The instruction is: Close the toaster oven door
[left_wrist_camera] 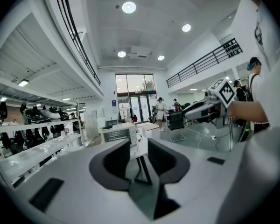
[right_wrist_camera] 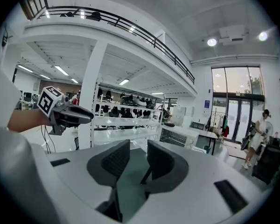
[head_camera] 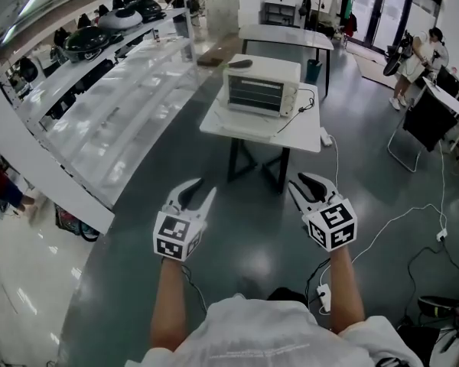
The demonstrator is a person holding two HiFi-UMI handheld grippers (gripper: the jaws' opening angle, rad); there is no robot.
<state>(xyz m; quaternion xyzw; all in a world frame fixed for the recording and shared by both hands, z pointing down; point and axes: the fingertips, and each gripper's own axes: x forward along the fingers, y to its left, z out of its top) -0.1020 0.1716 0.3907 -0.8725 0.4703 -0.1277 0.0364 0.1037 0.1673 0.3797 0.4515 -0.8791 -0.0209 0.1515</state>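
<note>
left gripper (head_camera: 206,185): jaws wide apart, empty
right gripper (head_camera: 296,179): jaws apart, empty
toaster oven (head_camera: 262,89): on table (head_camera: 216,118), well ahead

Toaster oven (head_camera: 262,86) white. Table (head_camera: 237,125) under it white-topped, black legs. Left gripper (head_camera: 204,185), right gripper (head_camera: 297,179) white, jaws black; cubes (head_camera: 176,235) black-white square-patterned.

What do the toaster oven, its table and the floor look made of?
Toaster oven: likely painted metal, smooth white casing; dark front looks like glass, racks showing through. Table: matte white top, perhaps laminate, on dark, probably metal legs. Floor: glossy grey, possibly epoxy or sealed concrete; light glares off it.
</note>
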